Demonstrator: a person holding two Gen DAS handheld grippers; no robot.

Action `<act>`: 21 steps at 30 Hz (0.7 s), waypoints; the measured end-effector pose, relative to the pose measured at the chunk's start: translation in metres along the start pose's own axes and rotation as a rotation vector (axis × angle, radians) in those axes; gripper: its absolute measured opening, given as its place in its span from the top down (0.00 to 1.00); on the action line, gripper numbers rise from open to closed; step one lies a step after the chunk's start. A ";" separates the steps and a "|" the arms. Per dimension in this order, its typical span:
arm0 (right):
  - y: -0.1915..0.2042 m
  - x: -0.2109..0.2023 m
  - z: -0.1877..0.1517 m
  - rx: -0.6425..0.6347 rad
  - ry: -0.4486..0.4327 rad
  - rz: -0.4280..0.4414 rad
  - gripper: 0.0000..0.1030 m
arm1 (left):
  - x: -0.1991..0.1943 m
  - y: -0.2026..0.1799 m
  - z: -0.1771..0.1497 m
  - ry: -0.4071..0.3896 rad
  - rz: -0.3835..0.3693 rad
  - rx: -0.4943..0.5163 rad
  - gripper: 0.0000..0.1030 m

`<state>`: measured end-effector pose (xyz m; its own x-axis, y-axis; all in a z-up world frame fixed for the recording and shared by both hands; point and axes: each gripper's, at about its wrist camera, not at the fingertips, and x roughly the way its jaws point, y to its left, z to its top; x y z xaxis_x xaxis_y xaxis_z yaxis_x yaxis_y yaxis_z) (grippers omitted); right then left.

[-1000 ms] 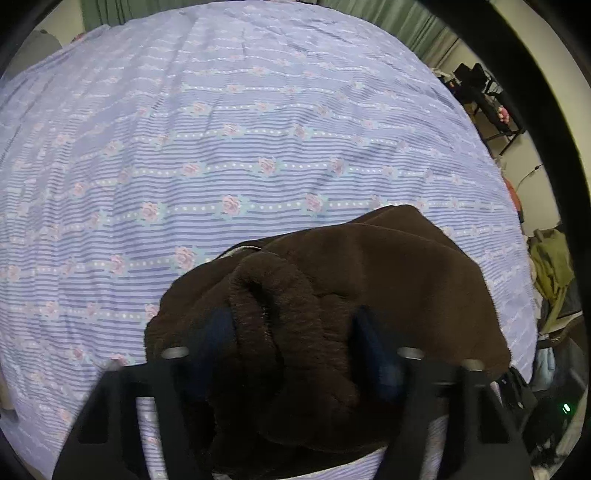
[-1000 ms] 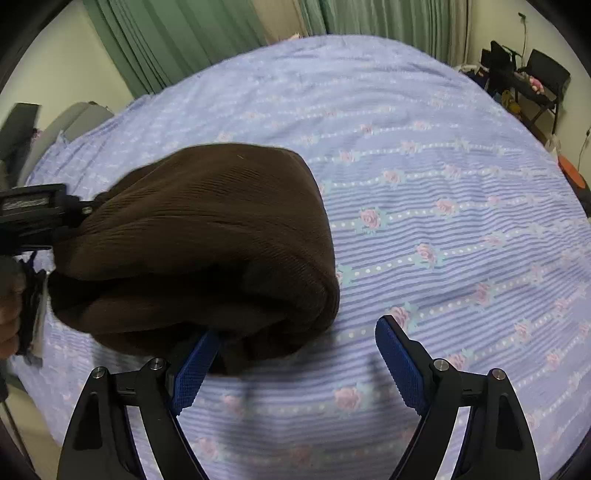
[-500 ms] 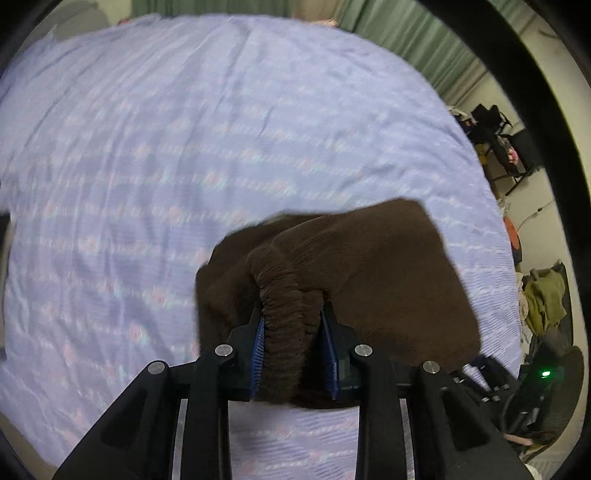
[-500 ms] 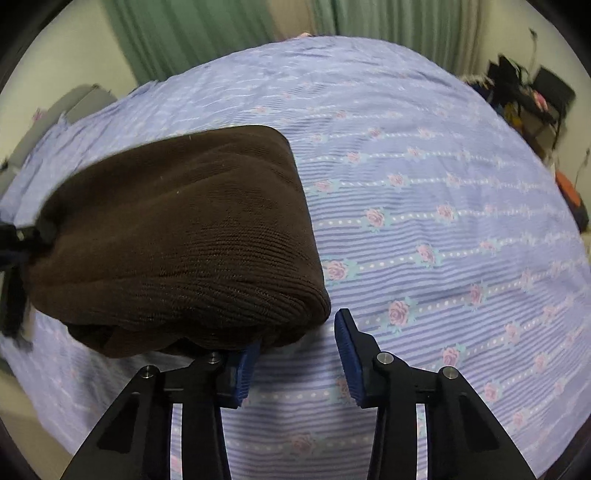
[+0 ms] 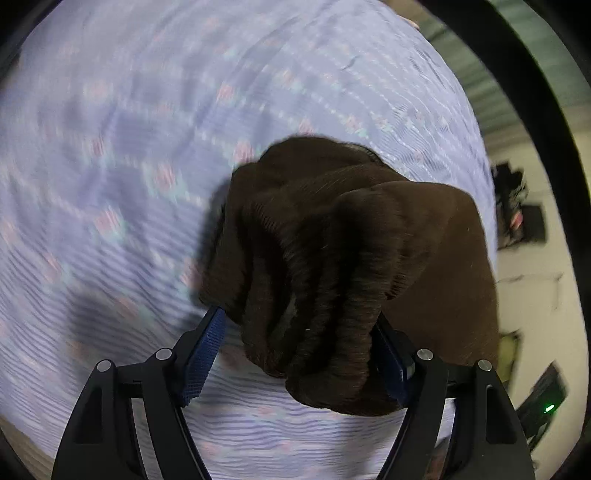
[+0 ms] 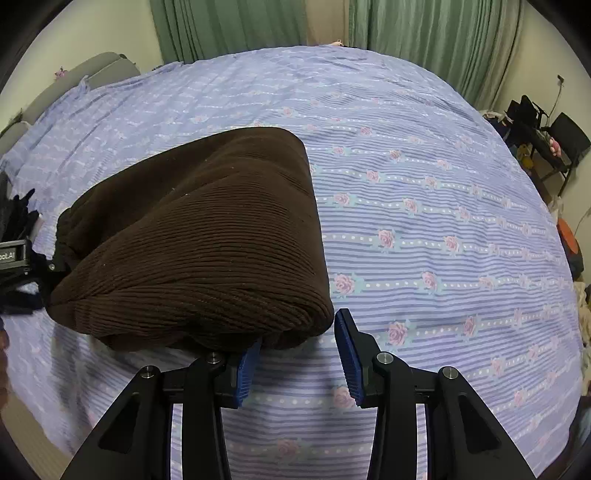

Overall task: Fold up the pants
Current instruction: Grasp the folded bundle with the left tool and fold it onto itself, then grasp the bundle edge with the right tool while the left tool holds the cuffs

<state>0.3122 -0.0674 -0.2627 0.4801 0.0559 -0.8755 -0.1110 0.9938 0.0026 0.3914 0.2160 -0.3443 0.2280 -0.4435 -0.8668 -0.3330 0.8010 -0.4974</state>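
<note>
Brown corduroy pants (image 6: pixel 199 251) lie folded into a thick bundle on the bed. In the left wrist view the bunched waistband end of the pants (image 5: pixel 332 266) sits between the spread blue pads of my left gripper (image 5: pixel 295 354), which stands open around it. My right gripper (image 6: pixel 295 354) is open at the bundle's near right corner; its left pad (image 6: pixel 245 373) is partly under the fabric edge and its right pad (image 6: pixel 349 358) stands clear over the sheet. The left gripper's body (image 6: pixel 14 258) shows at the far left of the right wrist view.
The bed is covered by a lilac striped sheet with pink roses (image 6: pixel 424 221). Green curtains (image 6: pixel 236 26) hang behind it. A desk and black chair (image 6: pixel 546 140) stand at the right, with clutter on the floor by the bed's right edge.
My left gripper has opened from its pinch on the waistband and swung, blurring the view. My right gripper has stayed open at the bundle's corner, and the bundle has settled on the sheet.
</note>
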 end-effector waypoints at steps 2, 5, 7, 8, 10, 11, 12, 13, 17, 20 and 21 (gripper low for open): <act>-0.002 0.002 0.000 0.000 0.001 -0.001 0.60 | 0.008 0.009 -0.003 0.018 -0.072 -0.078 0.26; -0.002 0.002 0.000 -0.001 0.003 0.000 0.60 | 0.013 0.013 -0.006 0.020 -0.127 -0.138 0.37; -0.001 0.001 0.001 -0.010 0.001 0.006 0.60 | 0.007 0.005 -0.007 0.007 -0.113 -0.119 0.48; -0.001 0.000 0.000 -0.014 0.000 0.010 0.60 | 0.000 -0.001 -0.007 -0.002 -0.104 -0.101 0.52; -0.003 -0.003 0.000 -0.011 -0.007 0.021 0.60 | -0.019 -0.019 -0.004 -0.044 -0.104 -0.044 0.57; -0.005 -0.004 0.001 -0.002 -0.009 0.036 0.60 | -0.031 -0.029 -0.002 -0.069 -0.101 -0.014 0.58; -0.007 -0.006 0.000 0.013 -0.010 0.054 0.60 | -0.044 -0.041 0.001 -0.103 -0.083 0.021 0.58; -0.010 -0.006 0.000 0.030 -0.005 0.072 0.59 | -0.058 -0.055 0.005 -0.148 -0.064 0.072 0.58; -0.011 -0.004 0.005 0.082 -0.003 0.137 0.44 | -0.092 -0.099 0.019 -0.282 -0.011 0.224 0.59; -0.004 -0.002 0.010 0.104 -0.014 0.171 0.42 | -0.107 -0.118 0.029 -0.325 -0.019 0.271 0.59; 0.001 0.001 0.013 0.108 -0.020 0.173 0.40 | -0.112 -0.123 0.031 -0.335 -0.032 0.280 0.59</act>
<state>0.3241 -0.0655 -0.2566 0.4793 0.2272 -0.8477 -0.1001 0.9738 0.2044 0.4354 0.1792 -0.1850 0.5337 -0.3516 -0.7691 -0.0708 0.8877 -0.4549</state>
